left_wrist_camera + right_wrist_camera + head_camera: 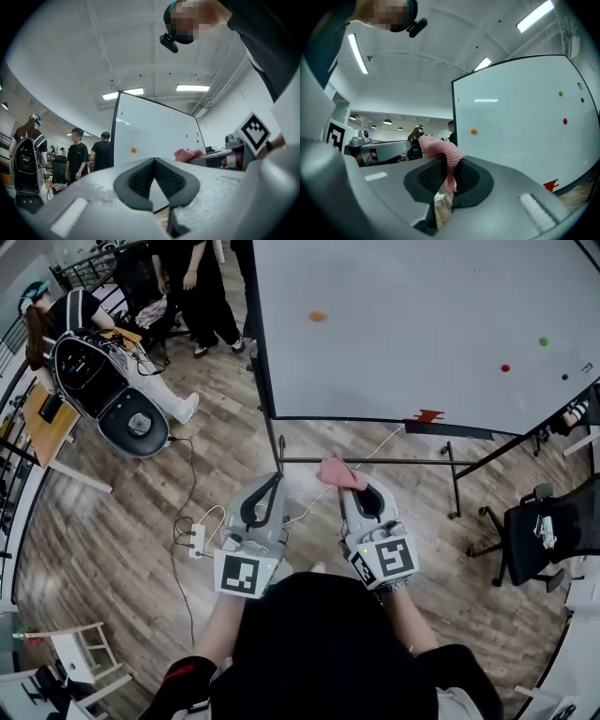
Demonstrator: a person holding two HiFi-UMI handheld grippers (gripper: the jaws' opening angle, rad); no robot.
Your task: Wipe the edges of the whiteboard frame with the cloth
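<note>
The whiteboard [422,324] stands ahead of me, its dark frame [263,352] running down the left side and along the bottom. A pink knitted cloth [339,471] sticks out of my right gripper [352,486], which is shut on it, short of the frame's lower left corner. The right gripper view has the cloth [440,149] pinched between the pads, with the board [520,122] behind. My left gripper [277,476] is beside it, shut and holding nothing. In the left gripper view its pads [154,161] meet at the tips, with the cloth [187,154] to the right.
The board's metal stand bar [375,462] crosses the wooden floor below it. Orange [318,316], red [505,367] and green [543,341] magnets dot the board. A power strip [197,540] with cables lies left. An office chair [539,535] is right; people stand at the upper left.
</note>
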